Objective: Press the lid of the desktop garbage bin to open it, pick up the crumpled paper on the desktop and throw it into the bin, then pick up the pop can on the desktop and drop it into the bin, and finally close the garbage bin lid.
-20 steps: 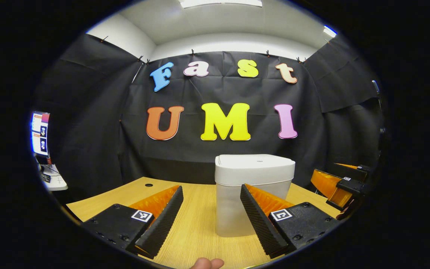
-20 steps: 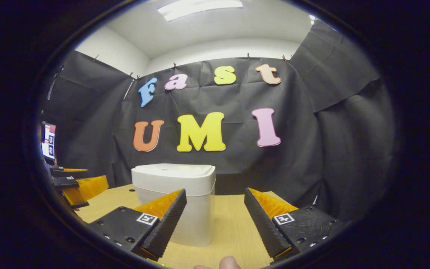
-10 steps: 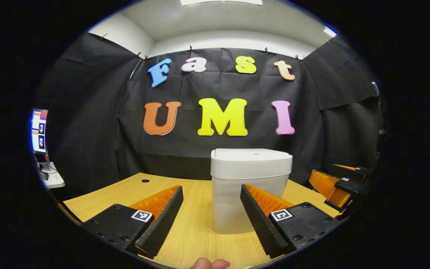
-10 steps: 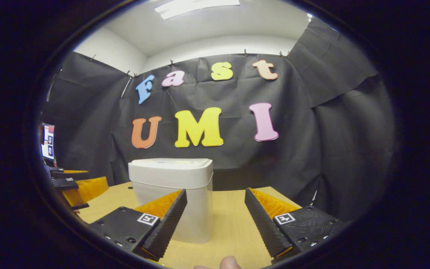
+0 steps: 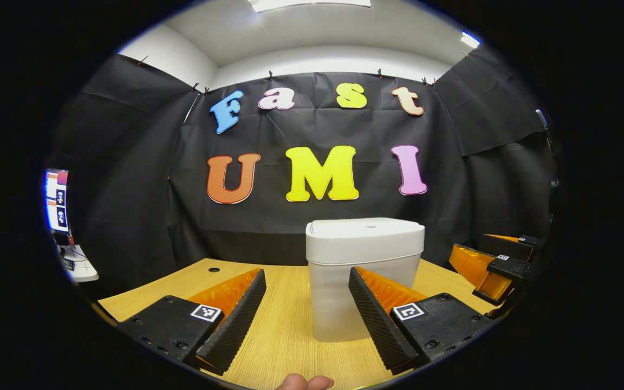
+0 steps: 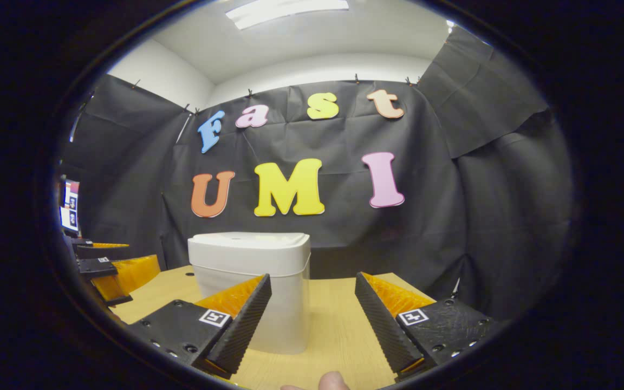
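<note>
Two grippers, one bin

Two grippers hang above one wooden table (image 5: 290, 325). The left gripper (image 5: 306, 317) has its fingers wide apart, holding nothing. So does the right gripper (image 6: 312, 319). A fingertip (image 5: 304, 382) shows low down. Farther off stands one white bin (image 5: 363, 276), lid (image 5: 365, 238) shut, so I cannot tell what is inside

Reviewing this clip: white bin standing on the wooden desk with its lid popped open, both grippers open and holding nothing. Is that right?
Not quite. The lid is closed, sitting flat on the white bin, as the left gripper view shows; the right gripper view agrees. The rest holds: the bin stands on the wooden desk, and the left gripper and right gripper are both open and hold nothing.
</note>
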The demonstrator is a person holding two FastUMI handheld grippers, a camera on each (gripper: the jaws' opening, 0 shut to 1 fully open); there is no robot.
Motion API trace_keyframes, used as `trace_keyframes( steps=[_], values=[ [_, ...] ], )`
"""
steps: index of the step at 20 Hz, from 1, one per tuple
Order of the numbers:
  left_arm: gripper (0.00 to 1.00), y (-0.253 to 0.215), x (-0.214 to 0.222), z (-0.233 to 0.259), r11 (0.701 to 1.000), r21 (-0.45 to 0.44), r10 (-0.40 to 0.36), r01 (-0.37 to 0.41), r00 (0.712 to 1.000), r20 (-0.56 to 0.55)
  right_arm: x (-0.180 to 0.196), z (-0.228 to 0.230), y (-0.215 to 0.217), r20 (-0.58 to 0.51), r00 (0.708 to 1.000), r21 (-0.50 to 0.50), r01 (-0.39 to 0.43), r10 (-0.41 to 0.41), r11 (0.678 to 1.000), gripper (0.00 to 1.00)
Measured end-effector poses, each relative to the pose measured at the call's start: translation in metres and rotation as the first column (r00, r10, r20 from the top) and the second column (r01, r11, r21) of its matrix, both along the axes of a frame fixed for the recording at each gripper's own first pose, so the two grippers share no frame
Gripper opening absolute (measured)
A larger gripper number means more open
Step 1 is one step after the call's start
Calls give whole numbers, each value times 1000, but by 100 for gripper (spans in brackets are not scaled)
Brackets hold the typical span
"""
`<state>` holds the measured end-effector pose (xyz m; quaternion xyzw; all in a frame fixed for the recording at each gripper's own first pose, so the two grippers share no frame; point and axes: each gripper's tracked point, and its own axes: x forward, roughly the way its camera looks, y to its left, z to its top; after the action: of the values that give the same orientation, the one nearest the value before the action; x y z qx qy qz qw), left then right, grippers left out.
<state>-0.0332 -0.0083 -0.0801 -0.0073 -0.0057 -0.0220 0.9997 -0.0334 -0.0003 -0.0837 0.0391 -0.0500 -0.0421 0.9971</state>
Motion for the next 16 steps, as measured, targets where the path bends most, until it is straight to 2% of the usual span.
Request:
trace_keyframes(
  steps=[16],
  values=[
    [99, -10, 4, -1, 1000, 16, -24, 24, 1000, -10, 0, -8, 5, -21, 1000, -29, 1, -2, 1000, 96]
  ],
)
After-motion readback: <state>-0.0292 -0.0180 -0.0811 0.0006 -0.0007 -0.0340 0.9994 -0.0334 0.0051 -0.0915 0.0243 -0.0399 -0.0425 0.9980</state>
